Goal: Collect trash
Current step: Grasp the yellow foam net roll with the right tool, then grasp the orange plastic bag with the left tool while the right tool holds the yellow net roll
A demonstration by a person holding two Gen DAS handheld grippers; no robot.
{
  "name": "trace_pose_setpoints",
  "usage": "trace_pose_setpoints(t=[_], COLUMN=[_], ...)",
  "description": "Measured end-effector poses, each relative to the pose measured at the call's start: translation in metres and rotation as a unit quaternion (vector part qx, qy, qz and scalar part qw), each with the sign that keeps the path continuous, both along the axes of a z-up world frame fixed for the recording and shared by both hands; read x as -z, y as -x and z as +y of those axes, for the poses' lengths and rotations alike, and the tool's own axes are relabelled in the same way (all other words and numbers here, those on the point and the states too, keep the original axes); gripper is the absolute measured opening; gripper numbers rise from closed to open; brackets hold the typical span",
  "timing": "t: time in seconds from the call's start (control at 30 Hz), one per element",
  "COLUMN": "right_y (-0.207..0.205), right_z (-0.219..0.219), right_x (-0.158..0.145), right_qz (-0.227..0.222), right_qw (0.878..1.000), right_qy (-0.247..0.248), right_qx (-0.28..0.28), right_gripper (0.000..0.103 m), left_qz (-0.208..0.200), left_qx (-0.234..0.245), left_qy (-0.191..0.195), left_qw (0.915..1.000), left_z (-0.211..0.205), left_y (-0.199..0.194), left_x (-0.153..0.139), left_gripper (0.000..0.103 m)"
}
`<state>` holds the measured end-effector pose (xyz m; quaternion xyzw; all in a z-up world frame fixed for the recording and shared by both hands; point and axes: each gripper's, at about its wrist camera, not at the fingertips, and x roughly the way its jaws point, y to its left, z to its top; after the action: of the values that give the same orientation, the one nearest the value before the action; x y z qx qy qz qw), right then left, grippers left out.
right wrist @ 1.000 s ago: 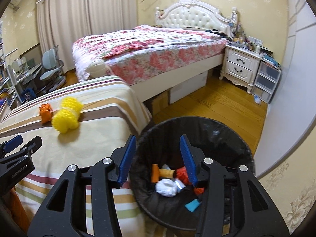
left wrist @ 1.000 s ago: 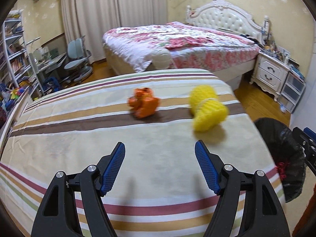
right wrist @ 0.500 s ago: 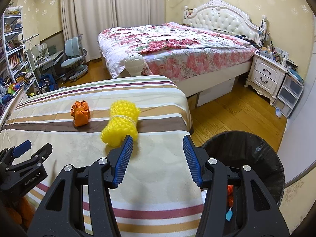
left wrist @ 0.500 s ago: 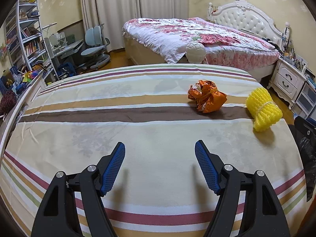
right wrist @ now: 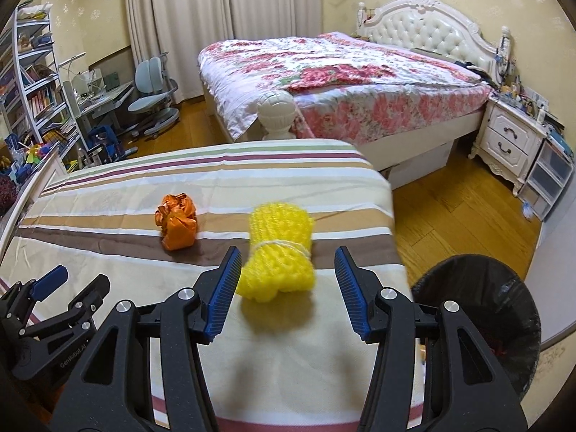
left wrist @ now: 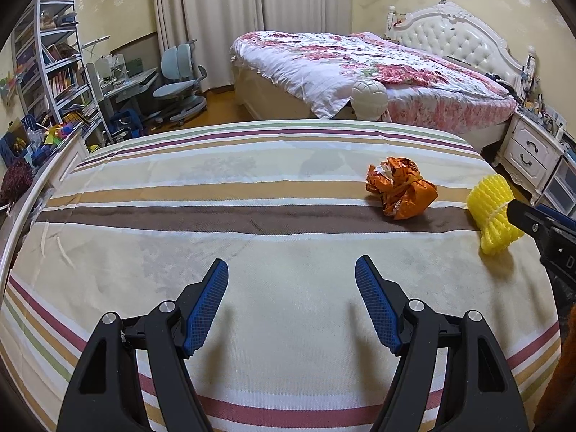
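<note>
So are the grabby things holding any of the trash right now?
No, nothing is held. The right tool is open around the yellow foam net, not touching it. The left tool is open over bare striped sheet.

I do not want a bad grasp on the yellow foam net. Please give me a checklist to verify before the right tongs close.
1. Yellow foam net lies between the fingers of the right tongs: ok.
2. Blue pads not yet pressing on the net: ok; the gap shows on both sides.
3. Right tongs wide enough for the net: ok.
4. Orange crumpled wrapper apart from the net, outside the grasp: ok.
5. Left tongs empty and away from the net: ok.
6. Black bin beside the striped bed, open for the drop: ok.
</note>
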<state>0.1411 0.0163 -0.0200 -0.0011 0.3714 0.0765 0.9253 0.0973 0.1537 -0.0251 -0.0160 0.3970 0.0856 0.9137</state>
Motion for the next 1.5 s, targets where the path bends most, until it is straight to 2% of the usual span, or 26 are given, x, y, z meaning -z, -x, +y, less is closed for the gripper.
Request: trace_pose_setpoints(t=[0.17,0.23,0.37,0.9,1.17,1.5], right_y=[-0.014,-0.017,-0.018,-0.035,-0.038,-0.038], right_z=[0.011,0.011,0.005,-0.035,-0.037,-0.036], right_x=[0.012,0.014,0.013,0.014,0.015,0.016], right_qz=[0.017,0.019,0.014,0.013,0.012,0.012], right_qw=[1.000,1.000,1.000,0.999,0.999,0.999], right_qy=[0.015,0.020,0.021,0.023,0.021,0.019], right_qx=[-0.001,0.004,0.010,0.047,0.044,0.043], right_gripper=[0.052,0.044,0.040,0.039,0.039,0.039], left_qz=[0.004,0.005,0.005,0.001,0.003,0.013], left_qx=[0.002,0.005,0.012,0.046,0.054,0.048], left_qy=[0.003,0.003,0.002,-0.001,-0.005,0.007], left_qw=[1.0000,1.0000,0.9999,0.9989,0.9985,0.9987], left_z=[-0.001,-0.003,-0.008,-0.050,-0.061,-0.061], left_y=[-0.005,-0.007,-0.013,-0.044,-0.058,-0.077], left_x=[0.003,0.004,0.005,0.004,0.006,0.007], left_gripper=[0.072,0.072,0.072,0.073,0.073,0.074])
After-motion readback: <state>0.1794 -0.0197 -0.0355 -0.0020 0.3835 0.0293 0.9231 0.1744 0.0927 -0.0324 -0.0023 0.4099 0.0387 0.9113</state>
